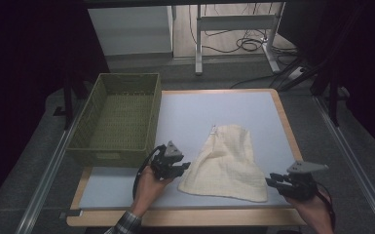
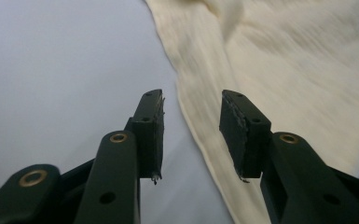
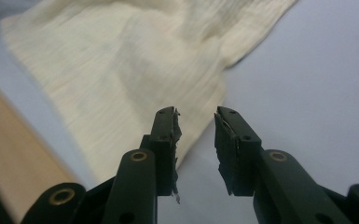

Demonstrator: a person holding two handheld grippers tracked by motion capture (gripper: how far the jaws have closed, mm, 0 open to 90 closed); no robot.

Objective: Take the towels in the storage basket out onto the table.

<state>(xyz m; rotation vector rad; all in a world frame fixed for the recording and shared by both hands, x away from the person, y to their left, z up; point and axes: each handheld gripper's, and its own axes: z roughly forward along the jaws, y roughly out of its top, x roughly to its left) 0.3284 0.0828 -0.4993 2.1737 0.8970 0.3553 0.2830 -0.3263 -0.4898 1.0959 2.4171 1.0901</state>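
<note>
A cream cloth (image 1: 226, 163) lies crumpled flat on the pale blue table top (image 1: 199, 107), near the front edge. My left gripper (image 1: 184, 168) is at the cloth's left corner, jaws apart. In the left gripper view the gripper (image 2: 191, 105) is open and the cloth (image 2: 284, 60) edge runs under the gap, with nothing pinched. My right gripper (image 1: 271, 179) is by the cloth's front right corner. Seen from the right gripper view, that gripper (image 3: 196, 116) is open, with the cloth (image 3: 121, 60) corner just past its left jaw and untouched.
An empty green woven basket (image 1: 107, 156) stands on the table's left side, close behind my left hand. The wooden table rim (image 3: 9, 163) runs along the front. Bare blue surface stretches behind the cloth and to its right.
</note>
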